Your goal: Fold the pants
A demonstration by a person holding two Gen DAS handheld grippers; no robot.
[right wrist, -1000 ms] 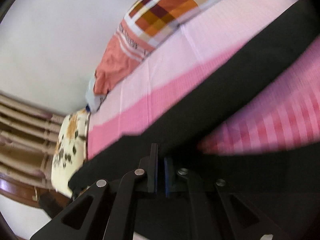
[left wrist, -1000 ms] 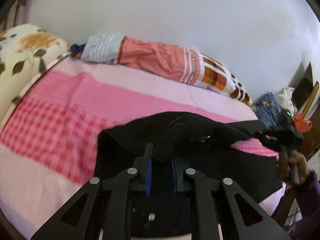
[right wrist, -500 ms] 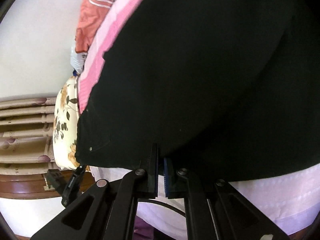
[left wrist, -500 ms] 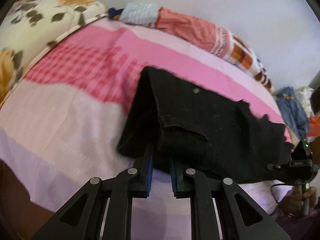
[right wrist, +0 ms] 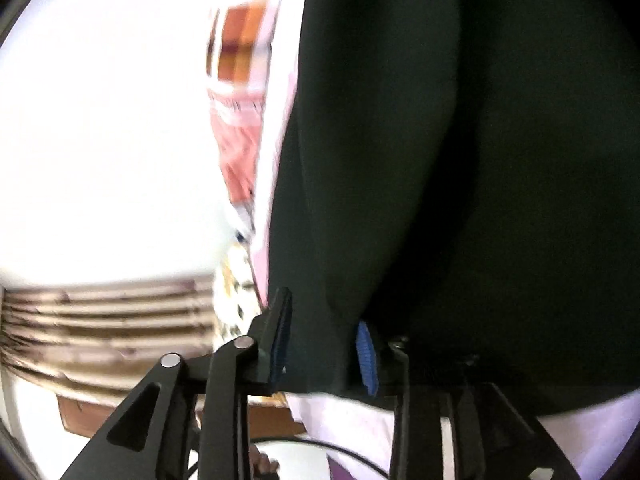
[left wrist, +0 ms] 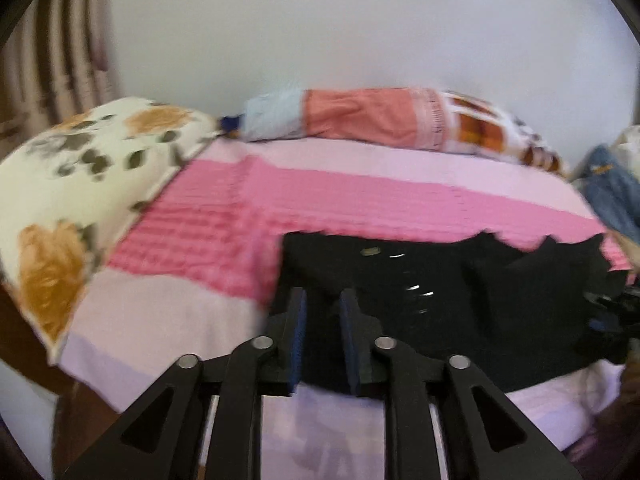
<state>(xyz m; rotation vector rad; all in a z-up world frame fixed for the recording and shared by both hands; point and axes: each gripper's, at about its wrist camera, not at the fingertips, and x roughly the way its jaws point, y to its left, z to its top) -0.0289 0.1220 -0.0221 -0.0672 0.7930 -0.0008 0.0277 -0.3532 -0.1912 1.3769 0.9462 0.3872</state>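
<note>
A: Start with the biggest thing. What carries it all?

B: The bed, under a pink checked sheet, with a floral pillow at nine o'clock and a long patchwork bolster at twelve against the wall. A heap of blue denim sits at three.

A: And the pants?

B: The black pants lie near the bed's front edge, from centre out toward four o'clock, already doubled into a flat slab. Their long axis runs from nine to three across the left view, with a ragged edge, hard to read in the blur, at two o'clock and a straight edge at nine.

A: How would they handle?

B: Soft and limp, I judge, fairly light, thick where the layers stack. They should drape rather than hold shape, so take them at a corner or along the stacked edge, pinching all layers together, or the fold slides apart.

A: The fingers?

B: The left gripper is letting go: its jaws are opening, blue pads apart over the near left corner of the cloth and clear of it. The right gripper is opening too; a fold of the pants sits between its pads, seemingly slack rather than pinched. That view is blurred and mostly black cloth.
</note>
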